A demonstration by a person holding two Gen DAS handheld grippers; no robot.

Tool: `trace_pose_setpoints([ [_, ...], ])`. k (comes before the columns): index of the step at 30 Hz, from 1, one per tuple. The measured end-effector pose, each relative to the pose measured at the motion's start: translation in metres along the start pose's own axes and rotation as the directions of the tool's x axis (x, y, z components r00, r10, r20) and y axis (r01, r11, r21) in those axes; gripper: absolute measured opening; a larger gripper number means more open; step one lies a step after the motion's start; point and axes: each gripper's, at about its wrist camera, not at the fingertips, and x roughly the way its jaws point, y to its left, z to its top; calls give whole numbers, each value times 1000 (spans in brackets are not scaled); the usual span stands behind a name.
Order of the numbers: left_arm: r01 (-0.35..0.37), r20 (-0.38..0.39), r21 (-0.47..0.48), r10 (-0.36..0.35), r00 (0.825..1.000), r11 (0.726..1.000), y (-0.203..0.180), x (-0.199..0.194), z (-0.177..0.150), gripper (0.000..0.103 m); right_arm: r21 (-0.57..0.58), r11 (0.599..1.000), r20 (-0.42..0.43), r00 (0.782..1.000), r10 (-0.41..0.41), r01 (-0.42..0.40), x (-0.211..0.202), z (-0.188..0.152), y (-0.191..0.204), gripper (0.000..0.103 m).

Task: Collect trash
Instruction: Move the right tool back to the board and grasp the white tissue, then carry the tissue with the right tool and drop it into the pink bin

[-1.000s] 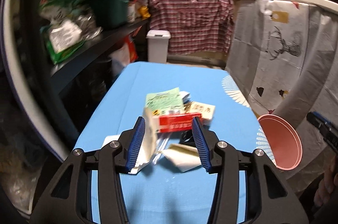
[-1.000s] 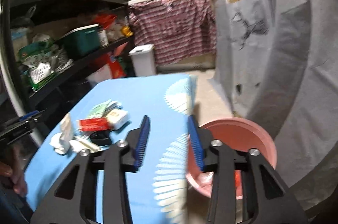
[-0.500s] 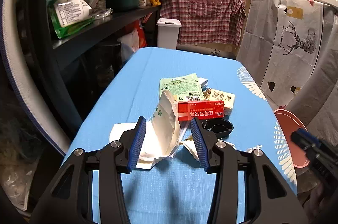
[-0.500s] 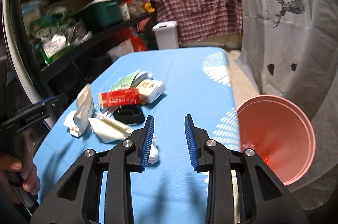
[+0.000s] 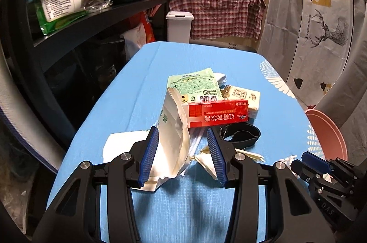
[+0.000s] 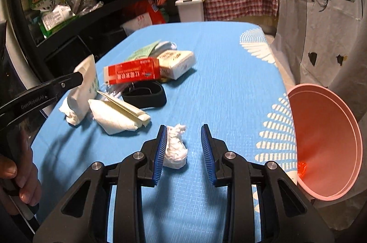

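Blue cloth covers the table, and a cramped storeroom stands behind it — dark shelves on one side, a plaid shirt hanging at the back. Nearest, the right gripper hangs low over the cloth with its jaws apart, and a small crumpled tissue lies between them, close against the left pad and clear of the right one; nothing is pinched yet. That wad's long side runs roughly along the fingers, so closing across it looks like the natural grip. Just to the right, past the table's edge, a pink bin tilts its mouth toward the table — near enough for a short carry, I judge.

The left gripper is also apart, straddling a white paper bag that stands upright, its left pad close beside it. Beyond lie a folded napkin, a black band, a red box, a cream packet and a green wrapper, all heaped together mid-table.
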Motion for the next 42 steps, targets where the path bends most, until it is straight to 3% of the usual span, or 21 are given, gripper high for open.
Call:
trace_pose_setpoints([
  [6,-34,-36,5,34,999,999,-1,11,-2,31,-13,1000,-41,999,10,-11,8,-4,1,32],
  [10,-47,-38,-8,47,998,999,3,10,-1,16,-12,1000,-57,998,20,-21,9,-6,-1,31],
  [14,-66,-36,5,66,997,998,1,8,-1,8,-2,999,-61,998,32,-32,8,-7,-4,16],
  [19,-81,-24,4,81,996,997,2,1,2,7,-14,999,-42,999,31,-32,0,-6,-2,8],
  [34,-80,42,20,79,996,997,-3,-29,4,7,0,1000,82,997,14,-14,-40,-1,-11,7],
  [42,-38,68,29,36,997,999,-14,-54,2,6,-5,1000,169,985,-29,31,-76,9,-18,7],
])
